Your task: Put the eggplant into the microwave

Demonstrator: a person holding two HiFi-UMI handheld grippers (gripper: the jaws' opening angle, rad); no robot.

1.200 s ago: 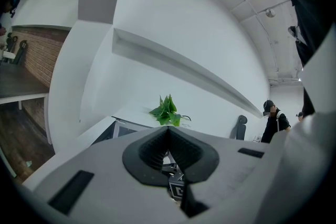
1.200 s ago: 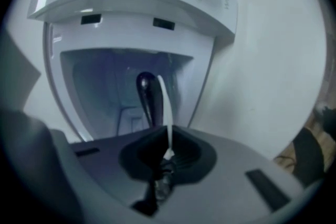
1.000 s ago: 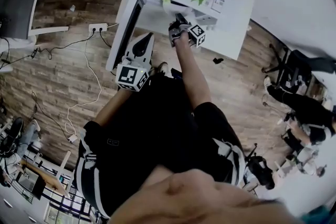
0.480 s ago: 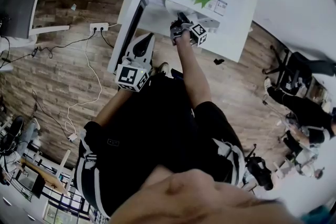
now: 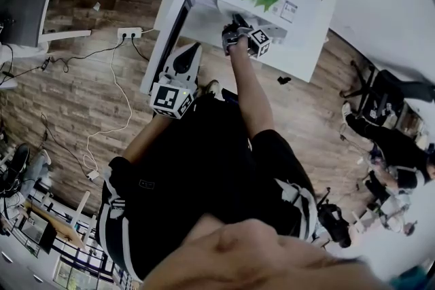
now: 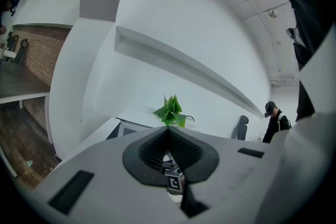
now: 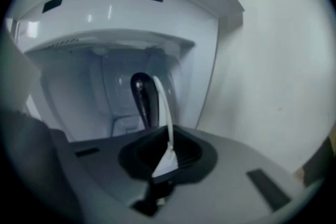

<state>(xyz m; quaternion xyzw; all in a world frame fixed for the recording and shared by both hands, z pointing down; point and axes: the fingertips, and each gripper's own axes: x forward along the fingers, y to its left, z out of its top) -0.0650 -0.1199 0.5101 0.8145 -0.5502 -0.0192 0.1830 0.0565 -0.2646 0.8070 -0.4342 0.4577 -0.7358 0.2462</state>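
– Reaching so far in with the right gripper (image 5: 239, 29), what is that for?
– The eggplant (image 7: 144, 99) has to end up well inside the microwave (image 5: 204, 13), not on its lip. In the right gripper view the dark, glossy fruit juts forward from the jaws. The white cavity walls stand behind and around it, so it is already within the opening.
– Is it gripped?
– Yes, it is pinched by its near end with the pads close on it, though the jaws are just beginning to ease apart. I read that as the start of letting go.
– Does it rest on the cavity floor?
– I cannot tell, because the gripper's own body hides what lies under it.
– And the left gripper (image 5: 178, 75)?
– Its jaws are pressed together on nothing. It is held back and low beside the open door (image 5: 165, 44), pointing toward the oven. Its view looks past its tips at the right gripper's marker cube (image 6: 174, 182) and at the plant (image 6: 170, 112) on top. I take it to be waiting clear of the right arm, handy to the door.
– Any risk?
– A long fruit held by one end may roll as it is freed, so the release should be slow.
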